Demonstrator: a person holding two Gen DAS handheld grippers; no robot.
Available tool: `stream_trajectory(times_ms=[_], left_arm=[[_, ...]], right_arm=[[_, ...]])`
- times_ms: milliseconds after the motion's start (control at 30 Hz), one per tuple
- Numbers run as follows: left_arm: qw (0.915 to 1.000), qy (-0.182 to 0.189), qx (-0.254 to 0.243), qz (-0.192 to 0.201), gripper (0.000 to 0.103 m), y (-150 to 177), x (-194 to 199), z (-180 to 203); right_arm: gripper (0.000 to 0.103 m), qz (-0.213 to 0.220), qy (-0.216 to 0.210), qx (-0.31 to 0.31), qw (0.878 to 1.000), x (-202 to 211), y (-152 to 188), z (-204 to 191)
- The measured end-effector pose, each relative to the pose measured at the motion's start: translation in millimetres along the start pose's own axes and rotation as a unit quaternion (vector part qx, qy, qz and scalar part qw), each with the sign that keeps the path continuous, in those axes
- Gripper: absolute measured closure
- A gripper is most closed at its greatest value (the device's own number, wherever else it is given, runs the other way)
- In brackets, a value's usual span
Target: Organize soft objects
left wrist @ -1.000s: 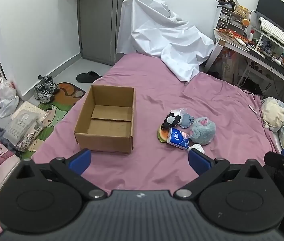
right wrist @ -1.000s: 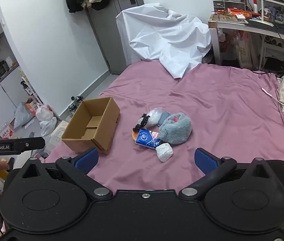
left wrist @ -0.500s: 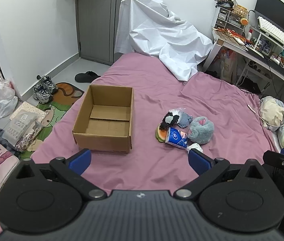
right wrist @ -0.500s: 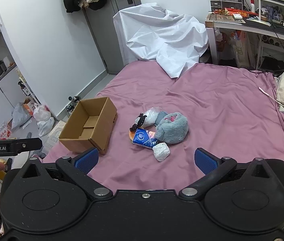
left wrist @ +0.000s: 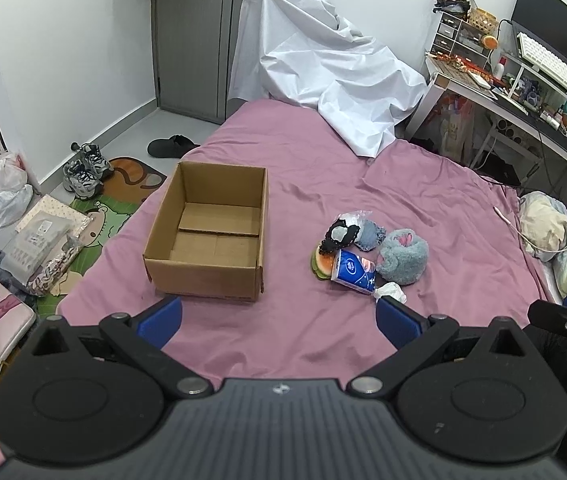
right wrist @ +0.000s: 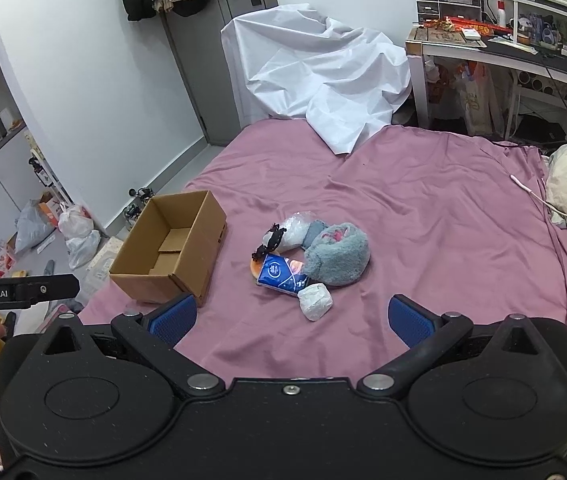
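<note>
The left gripper is wide open and holds nothing. The right gripper is wide open too, with nothing between its 2 blue fingers.

Both hang above the near edge of a bed with a pink sheet. A brown cardboard box sits on the bed, open at the top and empty. From the left gripper it lies ahead and a little to the left.

A small pile of soft things lies to the right of the box, apart from it. In it are a fluffy grey-blue toy, a blue tissue pack, a white crumpled ball, a clear bag and a round orange and green thing. The pile lies just ahead of the right gripper, between its fingers. The white ball is nearest.
</note>
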State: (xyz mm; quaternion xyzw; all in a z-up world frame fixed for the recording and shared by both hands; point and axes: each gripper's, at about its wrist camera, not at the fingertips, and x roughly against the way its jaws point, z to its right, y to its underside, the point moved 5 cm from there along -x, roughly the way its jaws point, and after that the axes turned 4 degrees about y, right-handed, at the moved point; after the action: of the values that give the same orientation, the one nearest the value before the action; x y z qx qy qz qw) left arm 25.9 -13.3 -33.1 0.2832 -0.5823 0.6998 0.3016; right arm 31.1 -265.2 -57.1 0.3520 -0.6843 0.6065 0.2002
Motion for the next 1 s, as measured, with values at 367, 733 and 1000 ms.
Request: stream_trajectory(times_ms=[367, 733, 1000], left_arm=[[1.0, -0.002, -0.003, -0.002, 0.001, 1.4, -3.5, -2.8], [1.0, -0.003, 0.006, 0.002, 0.001, 0.5, 1.8, -4.8], [1.0, 0.0, 0.008, 0.006, 0.001, 1.2, 5.0, -7.6]], right_arm=[[0.0, 0.0, 0.003, 0.013, 1.0, -4.5, 2.4, -2.6], [0.0, -0.001, 0.004, 0.015, 1.0, -5.6, 4.4, -2.9], [0.0, -0.003, 0.005, 0.017, 1.0, -5.2, 3.8, -6.2]])
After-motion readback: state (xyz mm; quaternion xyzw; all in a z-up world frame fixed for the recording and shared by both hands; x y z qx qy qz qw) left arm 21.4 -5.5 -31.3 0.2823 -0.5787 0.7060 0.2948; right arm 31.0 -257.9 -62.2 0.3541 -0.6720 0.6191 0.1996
